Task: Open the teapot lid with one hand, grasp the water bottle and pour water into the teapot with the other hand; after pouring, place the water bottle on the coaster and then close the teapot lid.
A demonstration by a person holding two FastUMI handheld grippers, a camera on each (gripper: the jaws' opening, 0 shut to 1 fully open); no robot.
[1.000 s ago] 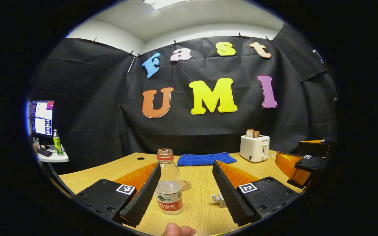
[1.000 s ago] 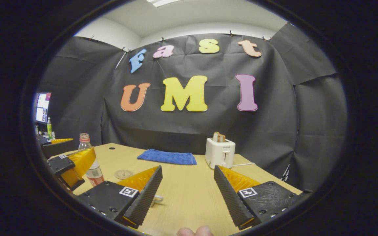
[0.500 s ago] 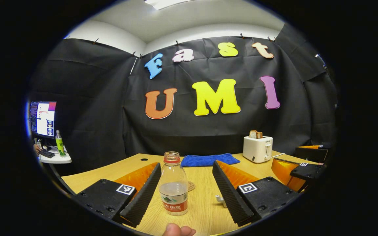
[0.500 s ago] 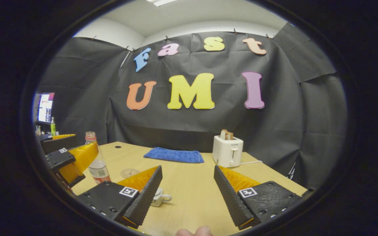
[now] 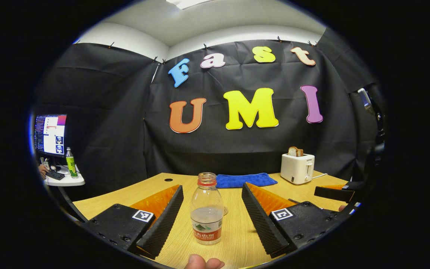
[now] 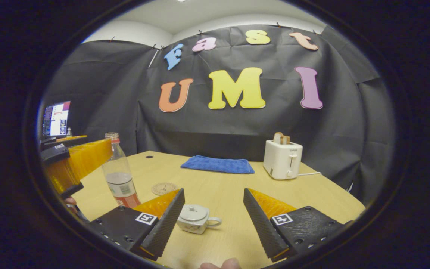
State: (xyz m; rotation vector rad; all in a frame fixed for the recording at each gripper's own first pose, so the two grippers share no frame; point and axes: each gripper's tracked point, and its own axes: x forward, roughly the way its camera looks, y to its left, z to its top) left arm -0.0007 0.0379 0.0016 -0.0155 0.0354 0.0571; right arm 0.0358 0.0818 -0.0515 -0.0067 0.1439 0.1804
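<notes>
An uncapped clear water bottle [image 5: 207, 211] with a red label stands upright on the wooden table, between the spread fingers of my left gripper [image 5: 212, 216], which is open and not touching it. The bottle [image 6: 118, 175] is also in the right gripper view, at the left, beside the left gripper [image 6: 71, 164]. A small white teapot [image 6: 195, 218] with its lid on sits on the table just ahead of my right gripper [image 6: 213, 220], which is open with nothing between its fingers. A round coaster [image 6: 164, 188] lies flat behind the teapot, to the right of the bottle.
A blue cloth [image 6: 218, 164] lies folded at the back of the table [image 6: 319, 194]. A white toaster [image 6: 282, 160] with bread in it stands at the back right. A side desk with a monitor [image 5: 50, 135] and a green bottle is off to the left.
My left gripper has shifted so the bottle sits more centred between its fingers. My right gripper has drawn back and tilted down, bringing the whole teapot into view between its fingers.
</notes>
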